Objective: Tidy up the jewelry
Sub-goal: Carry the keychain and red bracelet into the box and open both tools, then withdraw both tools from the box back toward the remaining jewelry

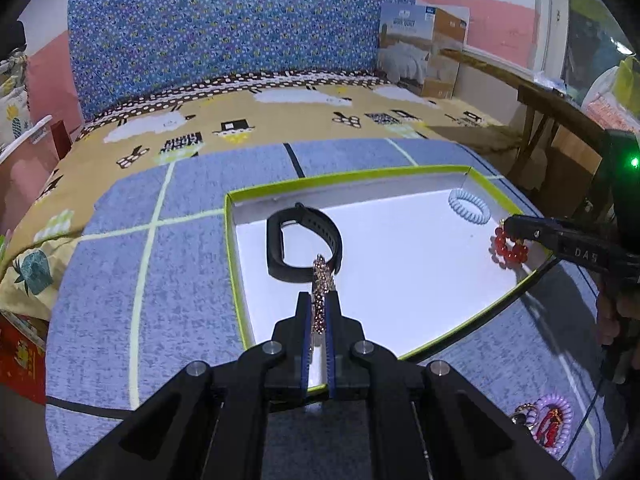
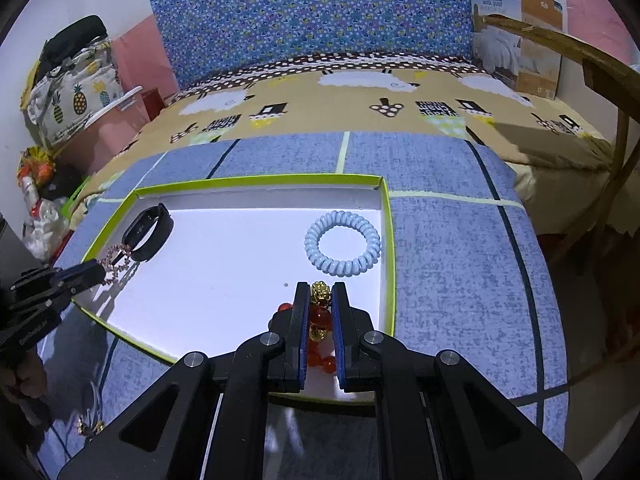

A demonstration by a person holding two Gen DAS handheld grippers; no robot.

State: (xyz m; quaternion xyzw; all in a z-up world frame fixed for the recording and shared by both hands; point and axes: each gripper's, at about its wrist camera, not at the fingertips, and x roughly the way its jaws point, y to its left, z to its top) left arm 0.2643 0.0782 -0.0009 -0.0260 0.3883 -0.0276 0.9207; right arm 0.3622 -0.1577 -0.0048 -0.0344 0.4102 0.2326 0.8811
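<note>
Now your left gripper (image 1: 320,300) clamps the sparkly rose-gold chain bracelet (image 1: 320,280) beside the black watch band (image 1: 304,240); your right gripper (image 2: 320,304) pinches the red bead bracelet (image 2: 320,320) over the green-rimmed white tray's (image 2: 388,240) right edge.

"WOOL QUILT" on the cardboard box (image 2: 516,36), "DAS" on the right tool (image 1: 505,226)
</note>
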